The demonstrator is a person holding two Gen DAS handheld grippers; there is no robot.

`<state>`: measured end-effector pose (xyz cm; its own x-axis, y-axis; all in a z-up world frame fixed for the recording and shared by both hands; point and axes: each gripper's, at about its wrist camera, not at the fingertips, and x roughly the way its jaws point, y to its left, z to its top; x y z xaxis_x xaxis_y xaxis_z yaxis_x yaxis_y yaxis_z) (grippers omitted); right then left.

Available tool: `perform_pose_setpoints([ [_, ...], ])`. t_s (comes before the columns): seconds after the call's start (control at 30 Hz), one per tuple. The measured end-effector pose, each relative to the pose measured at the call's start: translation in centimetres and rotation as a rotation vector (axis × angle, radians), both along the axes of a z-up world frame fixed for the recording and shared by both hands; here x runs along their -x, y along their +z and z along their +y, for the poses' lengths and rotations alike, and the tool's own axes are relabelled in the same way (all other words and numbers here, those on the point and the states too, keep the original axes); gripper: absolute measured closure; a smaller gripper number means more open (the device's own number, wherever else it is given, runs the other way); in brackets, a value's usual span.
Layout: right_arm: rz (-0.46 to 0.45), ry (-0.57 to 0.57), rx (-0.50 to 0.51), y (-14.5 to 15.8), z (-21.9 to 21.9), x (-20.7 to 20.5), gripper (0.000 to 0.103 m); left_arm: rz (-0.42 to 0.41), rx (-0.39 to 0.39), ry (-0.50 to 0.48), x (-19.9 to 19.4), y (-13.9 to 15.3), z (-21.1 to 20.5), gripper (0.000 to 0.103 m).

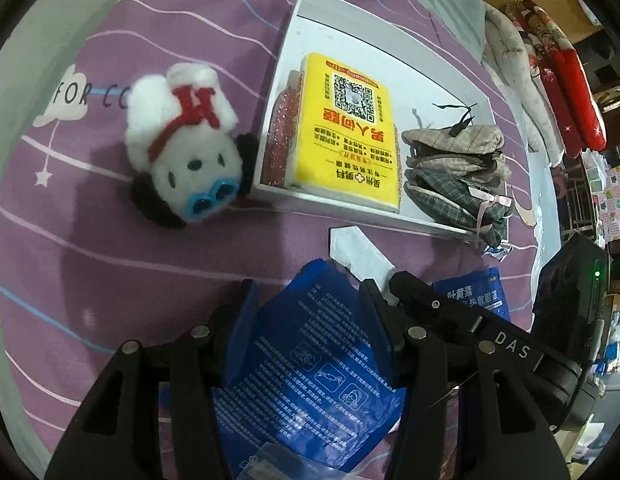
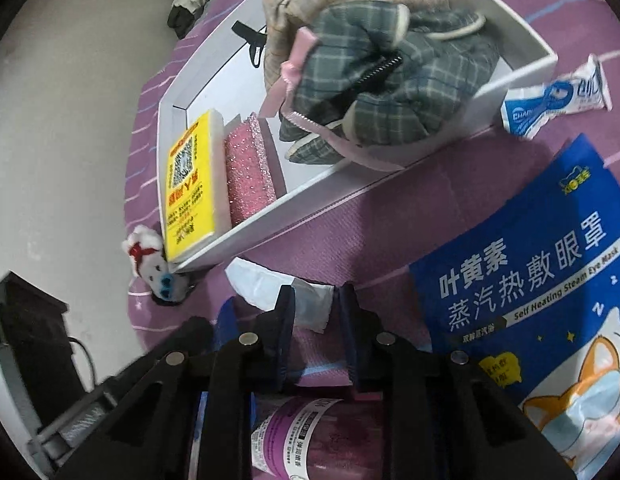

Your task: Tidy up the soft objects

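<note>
A white box (image 1: 350, 204) on the purple bedsheet holds a yellow sponge (image 1: 350, 132), a pink glitter sponge (image 1: 281, 136) and folded plaid fabric pouches (image 1: 458, 164). A white plush dog (image 1: 185, 140) lies left of the box. My left gripper (image 1: 310, 296) is open around a blue eye-mask packet (image 1: 310, 352). My right gripper (image 2: 316, 304) is open above a white sachet (image 2: 269, 288), fingers apart from it. In the right wrist view the box (image 2: 293, 204), the plush (image 2: 153, 264) and a second blue eye-mask packet (image 2: 530, 280) show.
A small blue-white sachet (image 2: 550, 104) lies by the box's right corner. A purple-labelled packet (image 2: 310, 440) lies under the right gripper. Red and white bedding (image 1: 550, 88) is piled at the far right. The right gripper body (image 1: 510, 340) crosses the left wrist view.
</note>
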<state>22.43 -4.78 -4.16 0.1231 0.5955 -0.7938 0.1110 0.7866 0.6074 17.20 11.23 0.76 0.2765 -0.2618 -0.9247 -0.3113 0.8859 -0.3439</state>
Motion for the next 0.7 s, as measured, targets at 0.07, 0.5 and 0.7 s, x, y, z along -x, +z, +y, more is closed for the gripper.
perform_pose_setpoints([
  [0.07,0.012,-0.014,-0.010,-0.2,-0.3,0.0,0.093,-0.009,0.012,0.003,0.1,0.2,0.1,0.050],
  [0.5,-0.067,-0.043,-0.071,3.5,-1.9,0.8,0.098,-0.186,0.175,-0.003,1.0,3.8,-0.5,0.038],
  [0.7,-0.128,-0.067,-0.059,5.8,-3.2,1.3,0.098,-0.124,0.150,-0.041,1.5,3.5,-2.3,0.033],
])
